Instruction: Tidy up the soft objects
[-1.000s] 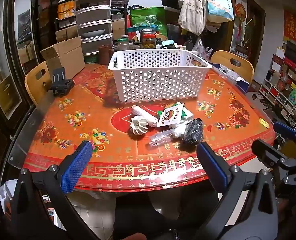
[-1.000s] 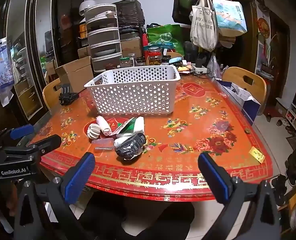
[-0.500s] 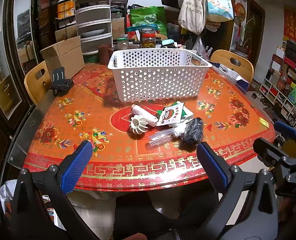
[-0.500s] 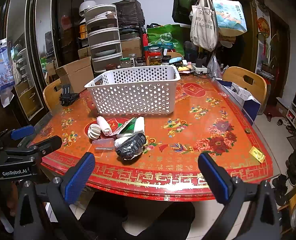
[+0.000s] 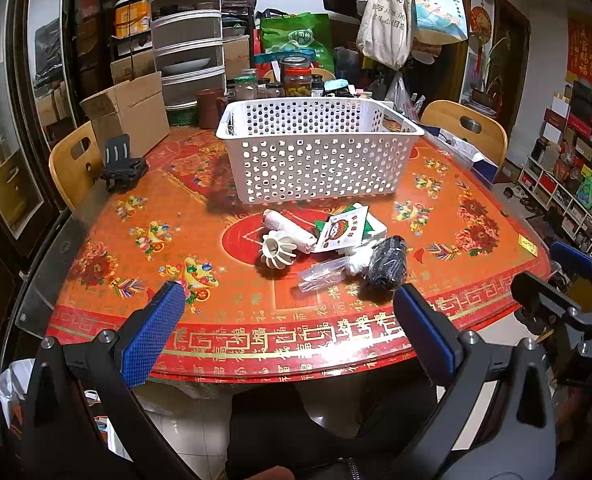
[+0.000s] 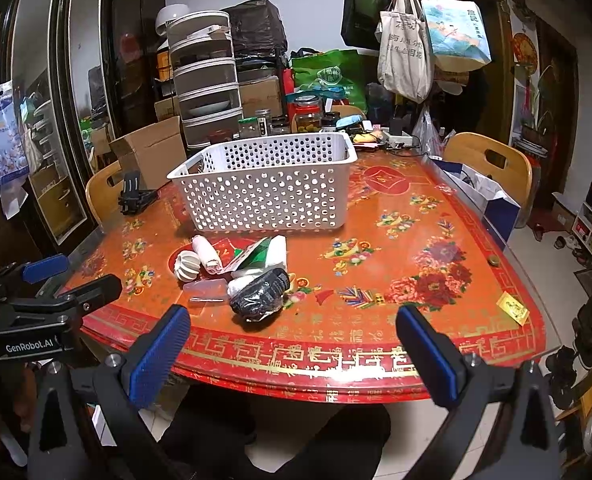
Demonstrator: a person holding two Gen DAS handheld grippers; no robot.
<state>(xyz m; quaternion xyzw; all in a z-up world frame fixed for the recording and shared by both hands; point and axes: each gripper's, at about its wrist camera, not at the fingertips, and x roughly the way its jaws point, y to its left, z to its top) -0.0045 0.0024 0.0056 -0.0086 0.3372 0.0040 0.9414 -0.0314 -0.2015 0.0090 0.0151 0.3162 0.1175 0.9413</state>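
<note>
Soft objects lie clustered on the red desk (image 5: 144, 216), just in front of the white basket (image 5: 315, 156): a white roll (image 5: 290, 226), a ribbed white ball (image 5: 278, 249), a printed packet (image 5: 345, 231), a clear bag (image 5: 321, 275) and a black bundle (image 5: 387, 262). Left gripper (image 5: 292, 336) and right gripper (image 6: 294, 354) hover at the near desk edge, fingers wide apart, holding nothing.
</note>
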